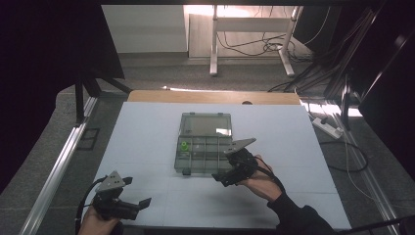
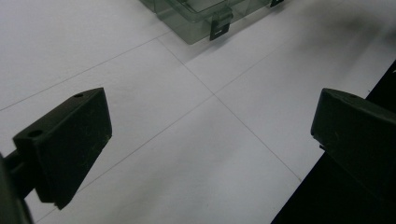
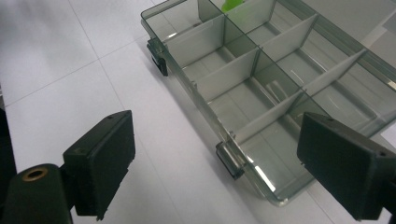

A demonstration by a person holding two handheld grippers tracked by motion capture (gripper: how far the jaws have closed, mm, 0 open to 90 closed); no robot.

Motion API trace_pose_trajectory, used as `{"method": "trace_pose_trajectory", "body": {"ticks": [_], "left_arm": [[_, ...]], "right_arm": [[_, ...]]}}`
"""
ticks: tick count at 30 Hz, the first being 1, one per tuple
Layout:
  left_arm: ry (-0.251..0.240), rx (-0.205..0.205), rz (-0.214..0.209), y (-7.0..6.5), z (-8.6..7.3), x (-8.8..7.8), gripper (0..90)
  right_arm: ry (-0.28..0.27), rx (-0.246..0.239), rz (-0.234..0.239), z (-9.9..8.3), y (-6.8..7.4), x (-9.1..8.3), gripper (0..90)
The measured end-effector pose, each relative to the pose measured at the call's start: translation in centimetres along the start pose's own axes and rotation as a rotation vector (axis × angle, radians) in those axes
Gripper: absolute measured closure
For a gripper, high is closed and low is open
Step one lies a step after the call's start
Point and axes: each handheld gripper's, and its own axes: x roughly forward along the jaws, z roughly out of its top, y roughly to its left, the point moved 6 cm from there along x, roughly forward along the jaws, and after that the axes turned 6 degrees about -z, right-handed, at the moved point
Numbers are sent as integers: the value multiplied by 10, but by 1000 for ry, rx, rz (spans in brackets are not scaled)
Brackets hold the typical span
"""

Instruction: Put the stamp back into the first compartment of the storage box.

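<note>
Hovering wide-jawed: right gripper (image 1: 226,177) at the organizer box's (image 1: 203,143) near edge, left gripper (image 1: 137,192) at the table's (image 1: 147,132) corner.

Dim overall exposure is seen in the high view; surroundings are crushed to near black at the left and right edges. A bright, blown-out patch is seen on the floor behind the table (image 1: 147,147), so light is judged to come from the far side. The white surface is rendered bluish-grey. Fine detail is lost to low resolution and softness. In the gripper views a soft shadow is cast across the upper right of the table. Glare streaks are seen on the clear organiser box (image 3: 280,84). Near jaws are slightly blurred.
</note>
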Motion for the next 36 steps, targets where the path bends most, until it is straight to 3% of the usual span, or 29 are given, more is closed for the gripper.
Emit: {"method": "trace_pose_trajectory", "body": {"ticks": [11,36], "left_arm": [[1,-1,0,0,0,1,0],[6,3,-4,0,1,1,0]], "right_arm": [[-17,3,-43,-12,-7,-14,28],[-30,69,-82,-49,-23,-51,21]]}}
